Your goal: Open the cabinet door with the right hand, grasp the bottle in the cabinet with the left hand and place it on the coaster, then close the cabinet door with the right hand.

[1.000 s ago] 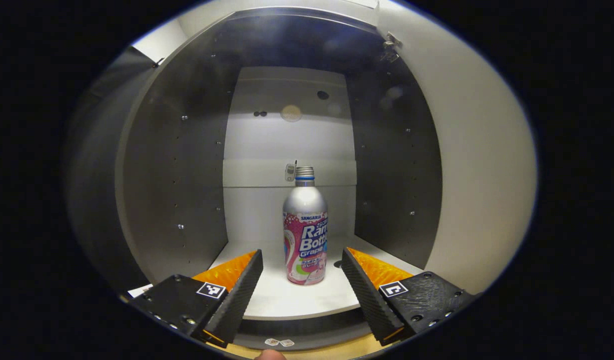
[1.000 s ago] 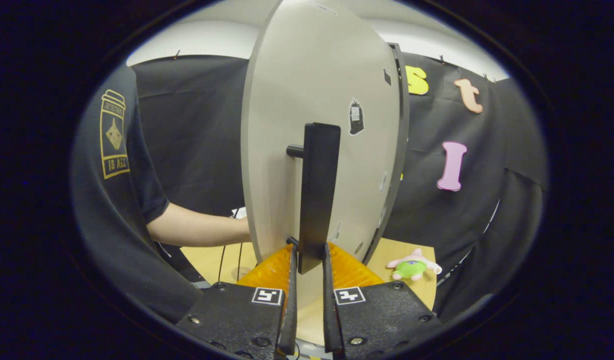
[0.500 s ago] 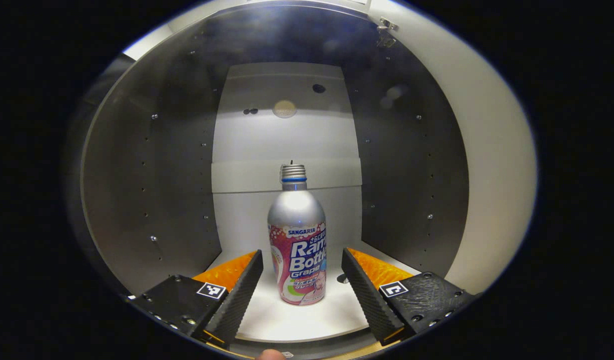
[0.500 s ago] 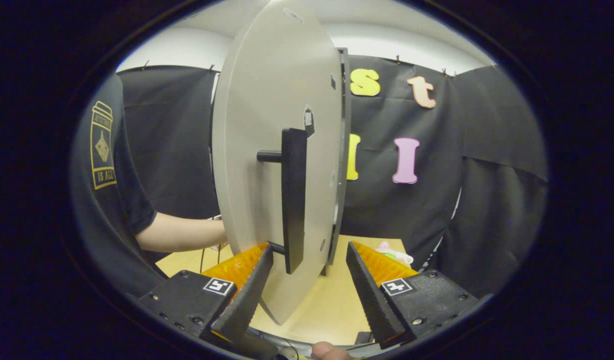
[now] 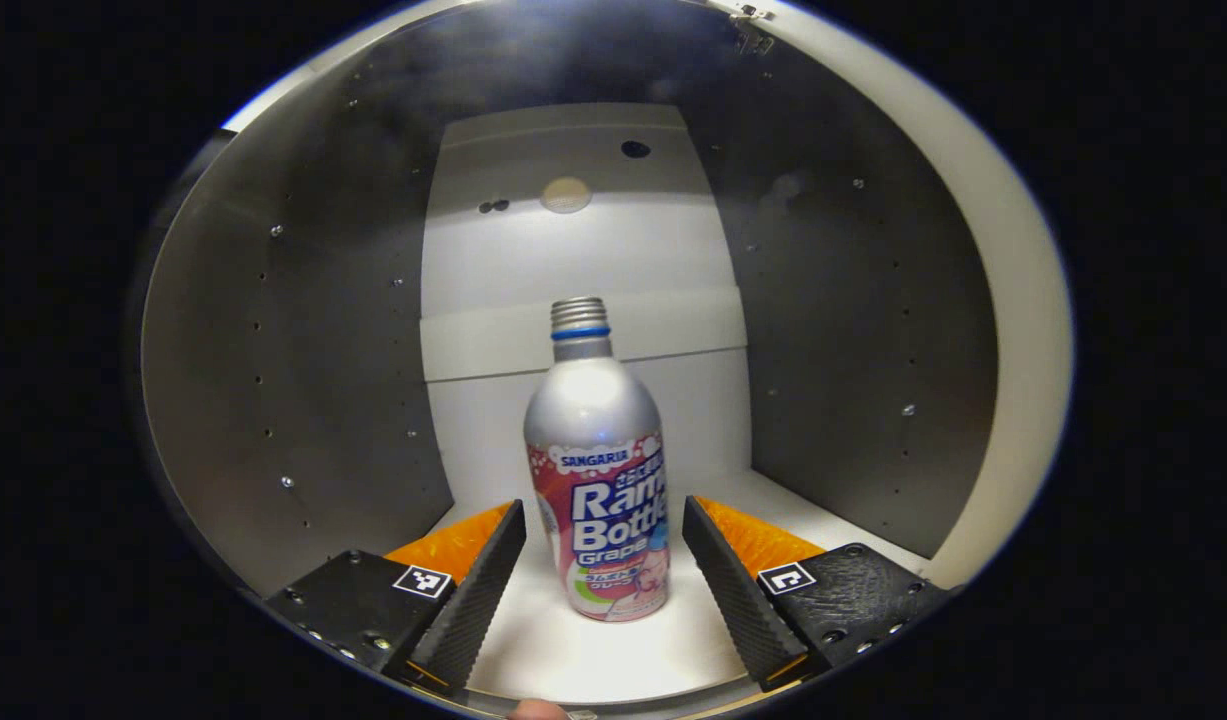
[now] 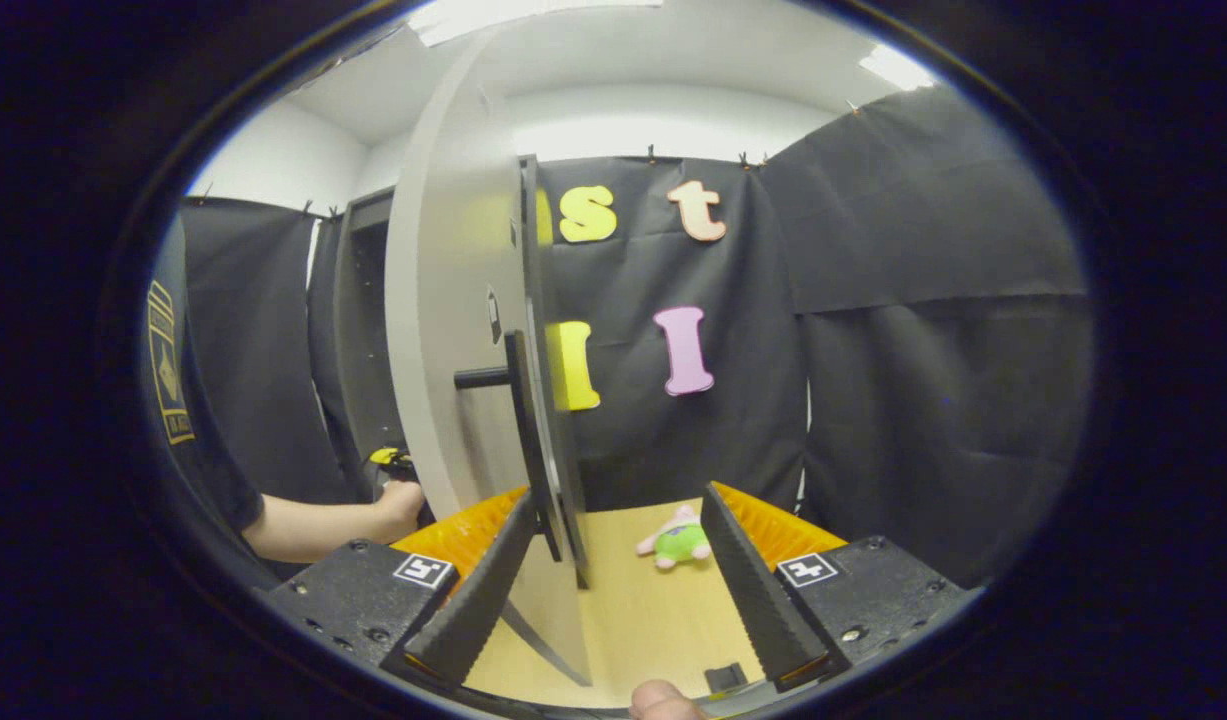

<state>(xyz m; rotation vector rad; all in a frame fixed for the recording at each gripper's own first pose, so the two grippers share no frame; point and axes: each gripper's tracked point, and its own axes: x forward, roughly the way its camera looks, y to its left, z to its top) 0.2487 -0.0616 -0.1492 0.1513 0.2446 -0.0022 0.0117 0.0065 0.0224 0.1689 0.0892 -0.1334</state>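
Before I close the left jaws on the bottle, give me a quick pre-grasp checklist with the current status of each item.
1. Door open, clear of the reach: ok.
2. Bottle upright on the shelf: ok.
3. Left gripper open, jaws either side of the bottle: ok.
4. Jaws deep enough to grip the body: cannot tell.
5. Right gripper open, off the handle: ok.
6. Coaster free for the placement: cannot tell.

bottle [image 5: 595, 470]: glossy metal | table [image 6: 653, 620]: matt wood | toy [image 6: 678, 538]: plush
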